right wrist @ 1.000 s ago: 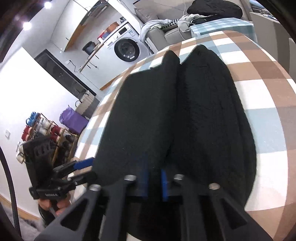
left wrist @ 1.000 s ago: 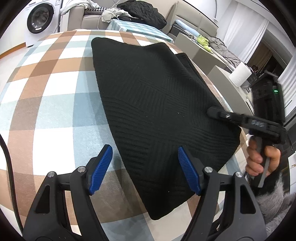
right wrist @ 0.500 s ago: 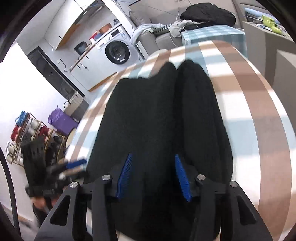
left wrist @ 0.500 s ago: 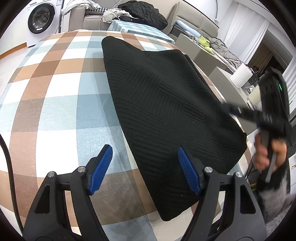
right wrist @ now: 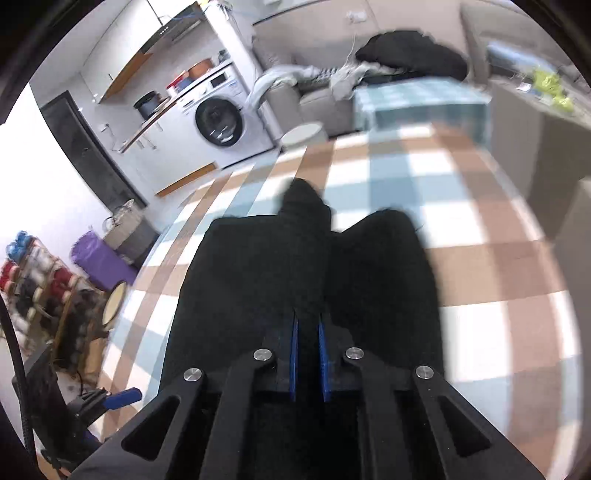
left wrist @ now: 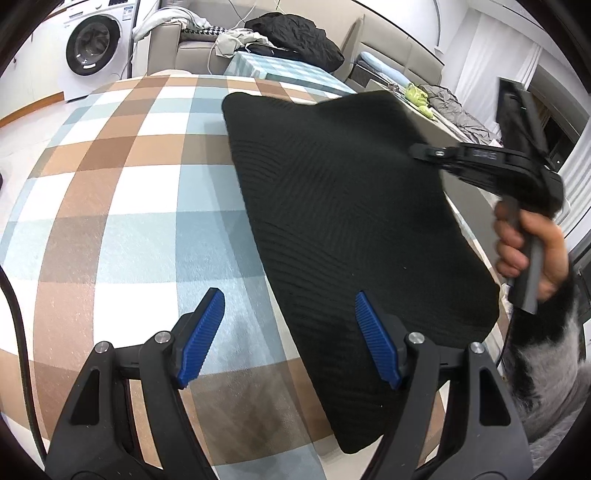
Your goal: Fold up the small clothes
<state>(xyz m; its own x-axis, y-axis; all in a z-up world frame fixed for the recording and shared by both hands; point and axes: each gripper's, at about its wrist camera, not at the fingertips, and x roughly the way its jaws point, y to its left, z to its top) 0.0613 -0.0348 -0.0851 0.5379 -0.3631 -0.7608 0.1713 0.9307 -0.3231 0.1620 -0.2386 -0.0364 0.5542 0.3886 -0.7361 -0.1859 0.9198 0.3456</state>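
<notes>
Knitwear first: the black knit garment [left wrist: 343,206] lies on the right half of my table [left wrist: 122,192], which wears a checked cloth of brown, pale blue and white squares. Its right edge is lifted off the cloth. My right gripper [right wrist: 307,360] is clenched on that edge, the 2 blue pads [right wrist: 294,363] nearly together with a ridge of black fabric pinched between them. From the left wrist view I see the same gripper coming in from the right, its tips against the garment and a hand [left wrist: 528,251] wrapped around its grip. My left gripper [left wrist: 290,338] is released, pads spread wide, poised above the near edge of the garment: 1 pad over the bare cloth, the other over the knit.

Containers are few and far back. A dark pot [right wrist: 147,104] sits on the counter beside the washing machine [right wrist: 221,122], what it holds hidden from me. A rack [right wrist: 33,291] at the left of the right wrist view carries what look like spools in red, blue and white. A sofa [left wrist: 192,40] behind the table is heaped with a black jacket [left wrist: 295,33] and lighter clothes. The right wrist view is blurred.
</notes>
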